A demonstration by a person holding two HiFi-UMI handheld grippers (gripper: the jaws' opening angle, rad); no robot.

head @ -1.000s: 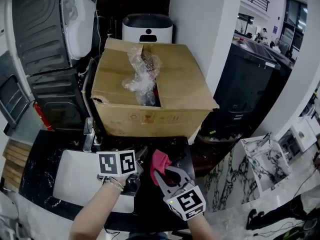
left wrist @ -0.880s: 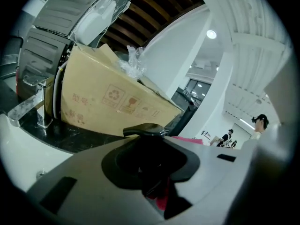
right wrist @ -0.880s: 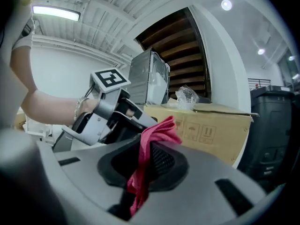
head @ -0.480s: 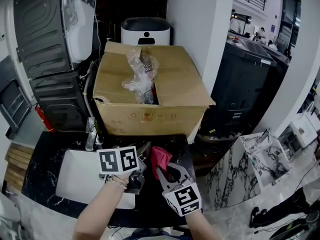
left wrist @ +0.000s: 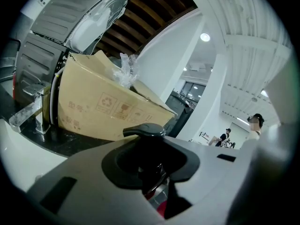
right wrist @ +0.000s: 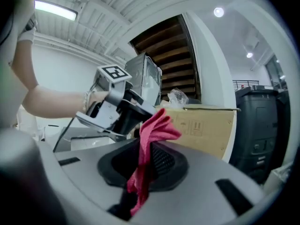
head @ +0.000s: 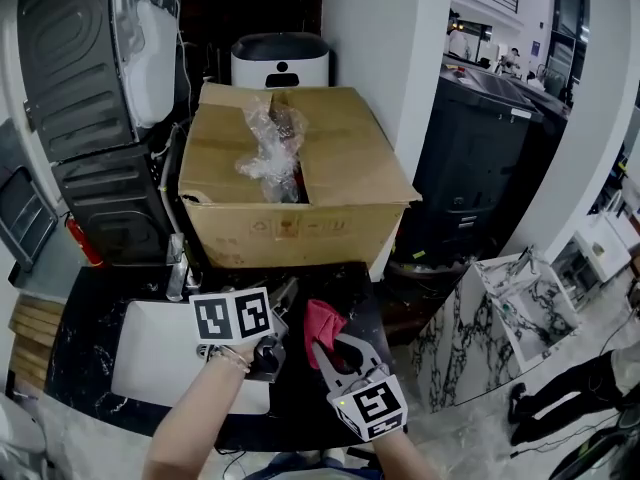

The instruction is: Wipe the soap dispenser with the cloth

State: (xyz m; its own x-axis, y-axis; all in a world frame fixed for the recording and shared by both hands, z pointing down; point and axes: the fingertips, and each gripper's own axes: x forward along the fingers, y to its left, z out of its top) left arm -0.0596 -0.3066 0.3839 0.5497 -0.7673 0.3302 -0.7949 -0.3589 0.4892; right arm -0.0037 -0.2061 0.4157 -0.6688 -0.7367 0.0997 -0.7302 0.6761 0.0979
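Note:
My left gripper (head: 283,300) is shut on the soap dispenser (left wrist: 144,131), whose black pump head stands up between the jaws in the left gripper view. In the right gripper view the dispenser's dark body (right wrist: 125,120) sits in that gripper's jaws, held above the counter. My right gripper (head: 330,346) is shut on the red cloth (head: 322,320), which sticks up out of the jaws (right wrist: 152,135). The cloth hangs just right of the dispenser, close to it; whether they touch I cannot tell. A bit of red cloth (left wrist: 159,206) shows low in the left gripper view.
A big cardboard box (head: 340,183) with crumpled plastic wrap (head: 265,148) stands right behind the grippers. A white sink basin (head: 150,353) with a faucet (head: 177,268) lies at the left in a black marble counter (head: 85,308). A marble block (head: 500,318) stands on the floor at the right.
Both grippers have shifted only a little and keep their grips on the dispenser and the cloth. The cloth stays close beside the dispenser.

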